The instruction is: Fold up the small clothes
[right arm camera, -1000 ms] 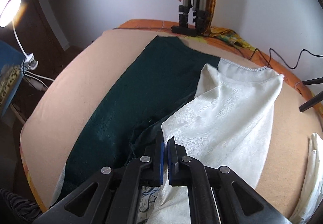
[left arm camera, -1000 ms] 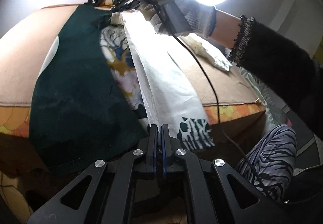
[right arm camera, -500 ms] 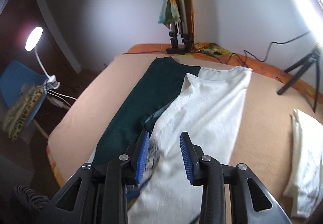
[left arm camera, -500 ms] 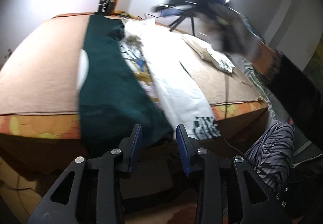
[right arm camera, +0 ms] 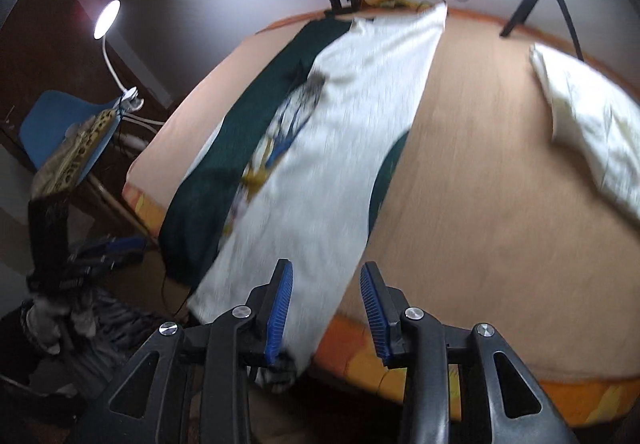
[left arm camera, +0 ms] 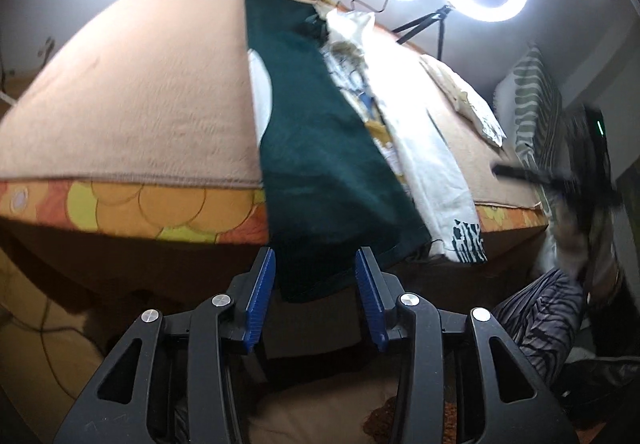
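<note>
presently both grippers stood open, gripping nothing: left gripper (left arm camera: pixel 315 298), right gripper (right arm camera: pixel 326 310). dark green garment (left arm camera: pixel 320 148) and white garment (right arm camera: pixel 340 132) lay lengthwise on the bed (left arm camera: pixel 132 92), hems overhanging toward 6 o'clock.

Garment (left arm camera: pixel 320 148): we saw dark green beside white, with a blue-and-yellow print between.
Bed cover (left arm camera: pixel 132 100): we saw plain tan.
Mattress edge (left arm camera: pixel 132 204): orange with yellow circles.
Gripper pads (right arm camera: pixel 279 308): blue.
Trousers (left arm camera: pixel 536 316): zebra-striped.
</note>
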Demonstrator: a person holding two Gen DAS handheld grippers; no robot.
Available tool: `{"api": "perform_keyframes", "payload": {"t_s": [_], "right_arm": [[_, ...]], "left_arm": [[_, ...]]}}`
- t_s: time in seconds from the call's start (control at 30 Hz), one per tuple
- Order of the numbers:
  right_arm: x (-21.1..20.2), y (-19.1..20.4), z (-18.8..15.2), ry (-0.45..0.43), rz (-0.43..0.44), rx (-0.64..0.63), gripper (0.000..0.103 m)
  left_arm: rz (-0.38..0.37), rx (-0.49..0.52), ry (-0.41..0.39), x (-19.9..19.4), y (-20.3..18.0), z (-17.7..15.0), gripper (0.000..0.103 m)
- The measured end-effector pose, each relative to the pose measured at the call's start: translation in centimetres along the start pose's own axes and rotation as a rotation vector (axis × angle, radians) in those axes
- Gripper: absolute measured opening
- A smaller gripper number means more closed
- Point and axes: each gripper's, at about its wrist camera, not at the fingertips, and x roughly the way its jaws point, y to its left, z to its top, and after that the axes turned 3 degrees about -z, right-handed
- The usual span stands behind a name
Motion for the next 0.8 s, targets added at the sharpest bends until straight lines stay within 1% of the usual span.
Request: {"api": "perform_keyframes", "payload": {"t_s": [0.07,0.17,0.23,0.33,0.4,0.5,0.67,0.8], "right_arm": [[-0.2,0.0,-1.7,-0.011,0.021,0.005,0.038],[-0.8,0.0,-3.4,0.0,0.074,0.025,0.038],[-0.6,-0.1,-4.3,0.031,0.122,0.045,0.039],[0.0,0.2,-5.6,0.068,0.155,0.057,0.042],[0.6,0.3,-6.1,0.095,0.161,0.062,0.044],[1.3,-0.1,-6.7,0.122,0.171,0.086,0.044],[2.3,-1.2,-6.7,0.135,0.223,0.143,0.047],[3.3,-1.1,-6.4,0.151,0.257,0.146,0.047]], "left_arm": [[-0.001,-0.023,0.018,0.2,0.6,-0.1,0.04],[-0.019,-0.066,0.049,0.4,1.6,-0.1,0.04],[-0.03,-0.092,0.067,0.6,2.1,0.0,0.04],[-0.059,-0.121,0.09,1.0,2.6,0.0,0.042],[-0.057,-0.125,0.108,1.4,2.7,-0.1,0.042],[-0.061,-0.145,0.14,1.9,3.0,-0.3,0.042],[-0.069,-0.167,0.142,2.0,3.4,-0.1,0.043],[-0.079,-0.187,0.154,2.4,3.8,0.0,0.043]]}}
